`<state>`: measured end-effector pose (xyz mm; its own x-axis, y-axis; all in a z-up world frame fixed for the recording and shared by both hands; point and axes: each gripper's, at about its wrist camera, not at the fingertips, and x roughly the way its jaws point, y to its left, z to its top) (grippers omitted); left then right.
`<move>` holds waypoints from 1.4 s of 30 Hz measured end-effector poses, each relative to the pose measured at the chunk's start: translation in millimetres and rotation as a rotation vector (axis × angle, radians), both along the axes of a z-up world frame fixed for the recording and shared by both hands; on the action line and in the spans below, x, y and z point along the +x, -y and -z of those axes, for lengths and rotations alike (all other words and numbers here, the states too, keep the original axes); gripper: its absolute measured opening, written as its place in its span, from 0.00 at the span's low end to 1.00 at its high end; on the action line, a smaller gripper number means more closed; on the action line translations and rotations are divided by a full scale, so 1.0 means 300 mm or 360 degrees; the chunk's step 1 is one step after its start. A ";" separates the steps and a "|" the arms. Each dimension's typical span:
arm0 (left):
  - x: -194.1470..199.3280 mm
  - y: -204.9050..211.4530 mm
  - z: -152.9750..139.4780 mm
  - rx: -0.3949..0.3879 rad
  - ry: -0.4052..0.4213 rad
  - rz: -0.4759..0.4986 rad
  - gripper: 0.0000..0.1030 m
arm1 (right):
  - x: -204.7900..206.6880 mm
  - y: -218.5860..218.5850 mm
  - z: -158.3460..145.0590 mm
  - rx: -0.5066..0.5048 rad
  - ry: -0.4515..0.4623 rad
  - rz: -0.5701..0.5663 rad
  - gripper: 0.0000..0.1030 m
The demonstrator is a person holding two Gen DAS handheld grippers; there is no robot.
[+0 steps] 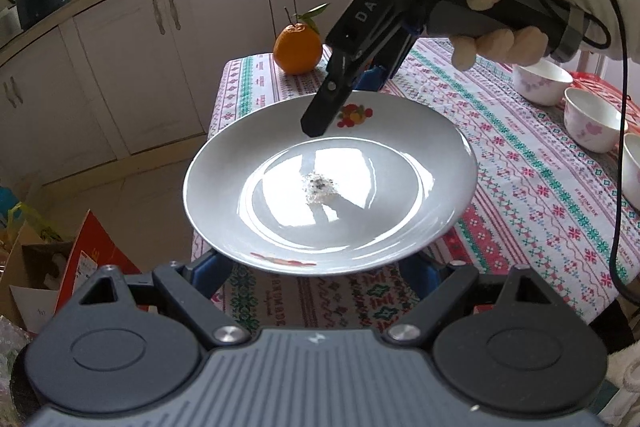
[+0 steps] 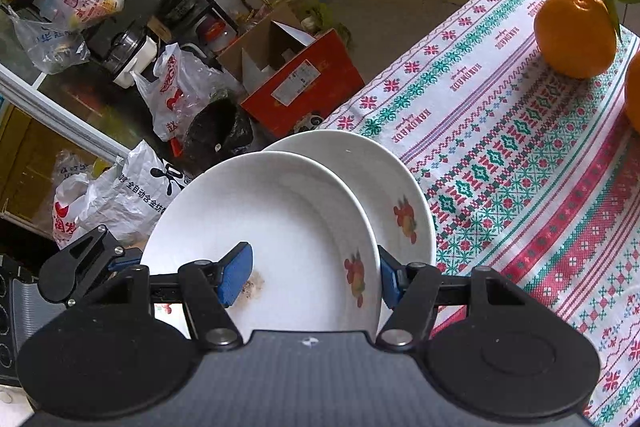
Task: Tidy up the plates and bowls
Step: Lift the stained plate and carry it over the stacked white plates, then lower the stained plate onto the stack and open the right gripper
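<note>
Upper plate (image 2: 288, 227): rim pinched between the right gripper (image 2: 316, 275) fingers, one inside, one outside.
Lower plate (image 2: 404, 183): beyond those fingers, on the tablecloth (image 2: 520, 147).
Left gripper (image 1: 320, 279): jaws spread wide, fingers under the plate's near rim; grip unclear.
Bowls (image 1: 588, 119): far right.

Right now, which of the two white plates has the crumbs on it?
The upper plate, the one gripped at its rim by the right gripper, has a speckled smear near its centre. The lower plate peeking out beyond it looks clean where visible.

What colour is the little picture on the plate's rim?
Red, yellow and green fruit on the white plate; clearest in the left wrist view.
</note>
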<state>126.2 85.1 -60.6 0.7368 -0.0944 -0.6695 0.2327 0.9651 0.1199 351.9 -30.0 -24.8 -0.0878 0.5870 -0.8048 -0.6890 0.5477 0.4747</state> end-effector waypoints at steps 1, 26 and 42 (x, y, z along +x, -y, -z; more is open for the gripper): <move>0.003 -0.001 0.001 0.0001 -0.0004 0.0002 0.87 | 0.003 -0.001 0.005 -0.0002 -0.0004 0.0002 0.68; 0.049 -0.019 0.029 -0.0014 -0.0053 -0.0019 0.87 | 0.007 0.036 0.036 -0.0044 -0.0025 0.0063 0.68; 0.059 -0.039 0.037 -0.0057 -0.0057 -0.0005 0.91 | -0.041 0.061 -0.005 -0.0076 0.0034 0.0092 0.71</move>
